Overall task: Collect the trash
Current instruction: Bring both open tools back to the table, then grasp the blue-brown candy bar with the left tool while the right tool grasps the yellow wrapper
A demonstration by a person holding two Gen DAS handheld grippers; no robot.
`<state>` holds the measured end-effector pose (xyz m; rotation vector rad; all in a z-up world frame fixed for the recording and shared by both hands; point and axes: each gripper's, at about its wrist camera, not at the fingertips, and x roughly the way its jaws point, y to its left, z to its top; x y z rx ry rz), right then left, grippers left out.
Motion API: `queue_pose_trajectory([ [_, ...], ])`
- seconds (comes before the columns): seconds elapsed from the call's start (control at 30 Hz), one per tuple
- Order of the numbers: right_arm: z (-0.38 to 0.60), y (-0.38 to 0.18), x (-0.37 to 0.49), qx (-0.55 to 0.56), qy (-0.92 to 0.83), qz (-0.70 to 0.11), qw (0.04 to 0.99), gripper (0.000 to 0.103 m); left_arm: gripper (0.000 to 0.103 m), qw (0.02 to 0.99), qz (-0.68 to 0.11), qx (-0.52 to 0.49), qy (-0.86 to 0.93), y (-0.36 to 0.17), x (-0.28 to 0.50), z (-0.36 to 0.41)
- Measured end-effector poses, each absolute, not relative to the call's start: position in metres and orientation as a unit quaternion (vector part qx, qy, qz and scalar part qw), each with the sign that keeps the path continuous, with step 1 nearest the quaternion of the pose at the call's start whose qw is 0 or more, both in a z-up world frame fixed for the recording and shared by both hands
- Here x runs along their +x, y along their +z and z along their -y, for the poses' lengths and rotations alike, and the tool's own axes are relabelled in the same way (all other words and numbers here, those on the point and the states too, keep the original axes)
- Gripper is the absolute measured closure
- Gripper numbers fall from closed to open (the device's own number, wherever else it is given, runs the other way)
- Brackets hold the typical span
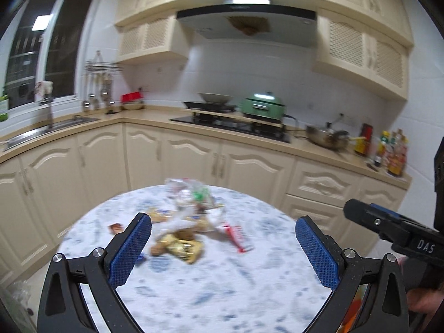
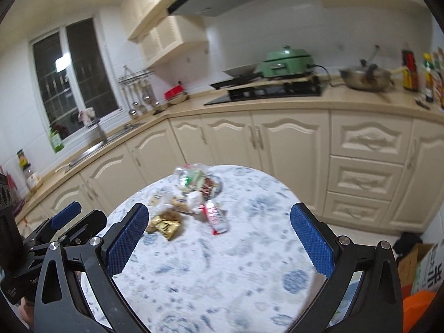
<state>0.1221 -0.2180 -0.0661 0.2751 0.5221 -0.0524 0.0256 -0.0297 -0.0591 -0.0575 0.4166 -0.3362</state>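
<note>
A heap of trash lies on the far half of a round table with a blue-and-white cloth. It holds a gold wrapper, a red-and-white wrapper, a clear plastic bag and a small brown packet. My left gripper hangs open above the table, short of the heap. My right gripper is open too, with the heap seen between its blue pads. Each gripper shows at the edge of the other's view.
Cream kitchen cabinets wrap around behind the table, with a sink, a hob, a green pot, a wok and bottles on the counter. A cardboard box and something orange stand at the right on the floor.
</note>
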Motion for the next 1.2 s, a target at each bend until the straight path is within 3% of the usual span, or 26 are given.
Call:
queue_pose_trajectory([
  [0.4, 0.155, -0.085, 0.169, 0.079, 0.027, -0.289, 0.954, 0.0, 0.001, 0.967, -0.241, -0.033, -0.077, -0.067, 0.048, 0.008],
  [0.9, 0.108, -0.174, 0.264, 0.054, 0.109, -0.404, 0.907, 0.001, 0.001, 0.939, -0.343, -0.007, -0.004, -0.107, 0.197, -0.021],
  [1.07, 0.096, -0.199, 0.293, 0.041, 0.122, -0.432, 0.893, 0.008, 0.001, 0.923, -0.385, 0.01, 0.007, -0.125, 0.256, -0.016],
  [1.2, 0.094, -0.216, 0.313, 0.035, 0.123, -0.449, 0.884, 0.02, 0.006, 0.908, -0.419, 0.023, 0.006, -0.141, 0.301, -0.01],
])
